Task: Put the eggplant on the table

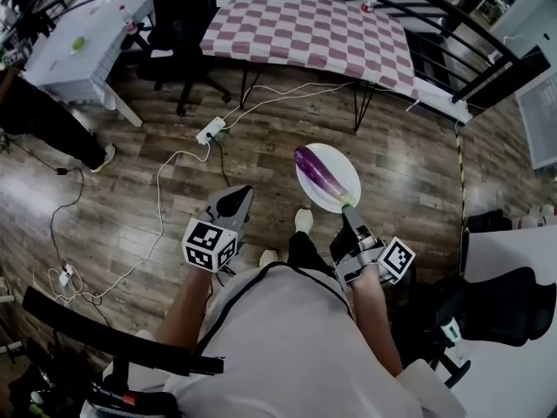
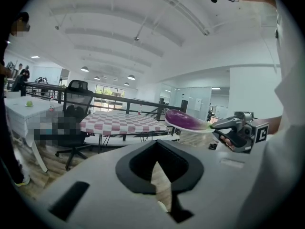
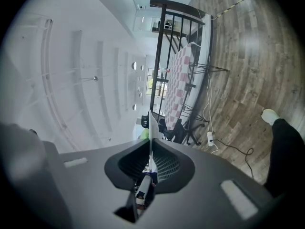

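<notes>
1. Left gripper (image 1: 231,200): jaws drawn together with nothing between them, tipped a little toward the wood floor (image 1: 157,129) (idle, free to help).
2. Checkered table (image 1: 305,24): straight ahead of both grippers and well apart from them, judged the likely place for the set-down.
3. Eggplant (image 1: 315,171): lying lengthwise on a white plate (image 1: 341,165), just beyond the right gripper's tips, ahead and to the right of the left gripper. Green stem end nearest the jaws, glossy purple body running away from them.
4. Right gripper (image 1: 348,213): clamped narrow on the plate's near rim, holding the plate about level.
5. Handling, as a judgement:
   - Fairly light but bulky, with a firm body and a smooth skin that looks slippery.
   - Rounded, so likely to roll on the shallow plate if tilted (best kept flat).
   - Better gripped across the thick middle with wide jaws and moderate pressure.
   - Stem end too thin and tapered for a sure hold.
   - Hard squeezing likely to bruise the flesh.
</notes>
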`<state>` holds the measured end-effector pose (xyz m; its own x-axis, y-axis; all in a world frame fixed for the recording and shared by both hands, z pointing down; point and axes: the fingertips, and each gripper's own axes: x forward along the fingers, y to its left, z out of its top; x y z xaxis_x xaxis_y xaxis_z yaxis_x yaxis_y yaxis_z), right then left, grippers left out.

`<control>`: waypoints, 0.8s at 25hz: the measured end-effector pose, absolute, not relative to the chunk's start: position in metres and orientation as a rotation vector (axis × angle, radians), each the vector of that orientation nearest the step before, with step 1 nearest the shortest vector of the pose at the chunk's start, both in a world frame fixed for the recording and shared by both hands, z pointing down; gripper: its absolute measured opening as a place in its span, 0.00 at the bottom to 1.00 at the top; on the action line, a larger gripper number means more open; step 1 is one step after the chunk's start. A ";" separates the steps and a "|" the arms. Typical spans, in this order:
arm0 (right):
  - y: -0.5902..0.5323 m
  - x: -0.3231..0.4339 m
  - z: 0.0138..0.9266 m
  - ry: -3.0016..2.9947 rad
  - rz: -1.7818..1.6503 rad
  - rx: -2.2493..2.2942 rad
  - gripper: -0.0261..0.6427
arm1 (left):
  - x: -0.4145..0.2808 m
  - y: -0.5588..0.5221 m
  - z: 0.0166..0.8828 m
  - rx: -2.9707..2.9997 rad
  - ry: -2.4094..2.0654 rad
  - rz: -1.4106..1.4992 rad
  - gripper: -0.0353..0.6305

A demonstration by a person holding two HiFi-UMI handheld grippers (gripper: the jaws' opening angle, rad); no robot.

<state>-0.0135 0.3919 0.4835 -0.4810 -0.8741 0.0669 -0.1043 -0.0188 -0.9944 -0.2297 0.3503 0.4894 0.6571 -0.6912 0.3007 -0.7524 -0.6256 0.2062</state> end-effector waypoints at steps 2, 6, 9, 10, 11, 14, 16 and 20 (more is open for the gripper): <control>0.386 -0.011 0.486 1.623 -1.567 -1.032 0.08 | -0.229 0.345 0.492 2.557 -1.152 0.284 0.06; 0.370 -0.005 0.487 1.613 -1.573 -1.033 0.08 | -0.223 0.327 0.492 2.552 -1.148 0.297 0.06; 0.357 0.000 0.489 1.616 -1.575 -1.028 0.08 | -0.215 0.314 0.494 2.557 -1.138 0.308 0.06; 0.351 0.002 0.489 1.614 -1.575 -1.026 0.08 | -0.212 0.309 0.495 2.561 -1.134 0.317 0.06; 0.346 0.004 0.490 1.611 -1.576 -1.024 0.08 | -0.208 0.303 0.496 2.564 -1.132 0.324 0.06; 0.329 0.012 0.494 1.609 -1.583 -1.021 0.08 | -0.199 0.286 0.497 2.561 -1.136 0.327 0.06; 0.316 0.018 0.495 1.616 -1.587 -1.012 0.08 | -0.192 0.274 0.497 2.560 -1.139 0.333 0.06; 0.285 0.032 0.494 1.639 -1.591 -1.002 0.08 | -0.177 0.245 0.495 2.561 -1.138 0.341 0.06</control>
<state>0.0318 0.2847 0.4941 -0.5073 -0.8594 0.0645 -0.0901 -0.0216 -0.9957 -0.1765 0.2453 0.4954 0.6547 -0.6753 0.3396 -0.7508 -0.6329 0.1888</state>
